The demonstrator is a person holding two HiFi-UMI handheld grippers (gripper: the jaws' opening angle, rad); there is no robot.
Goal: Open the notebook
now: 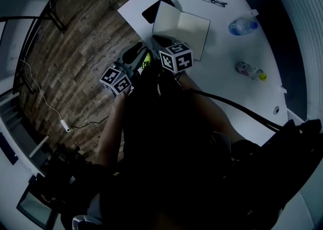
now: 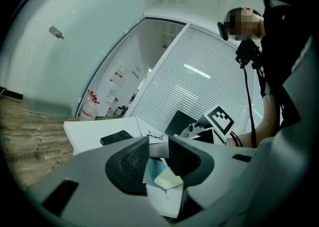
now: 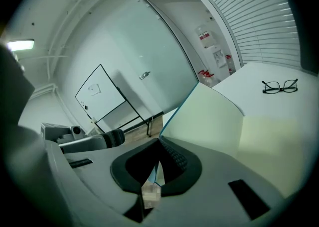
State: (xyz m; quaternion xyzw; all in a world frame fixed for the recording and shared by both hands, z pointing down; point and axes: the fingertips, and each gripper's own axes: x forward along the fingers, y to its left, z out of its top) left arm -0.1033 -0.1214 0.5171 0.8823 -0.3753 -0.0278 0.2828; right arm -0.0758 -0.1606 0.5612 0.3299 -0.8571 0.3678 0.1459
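Note:
The notebook lies spread on the white table, its cream pages showing. My right gripper is at the notebook's near edge, shut on the thin blue-edged cover, which stands up at a slant from the jaws. A cream page lies flat to the right of it. My left gripper hovers off the table's near corner. In its own view the left gripper stands open with a narrow gap, nothing between the pads, and the notebook shows beyond them.
A black phone lies just past the notebook, and glasses lie farther back. A water bottle and a small bottle are on the table's right side. Wooden floor lies left of the table.

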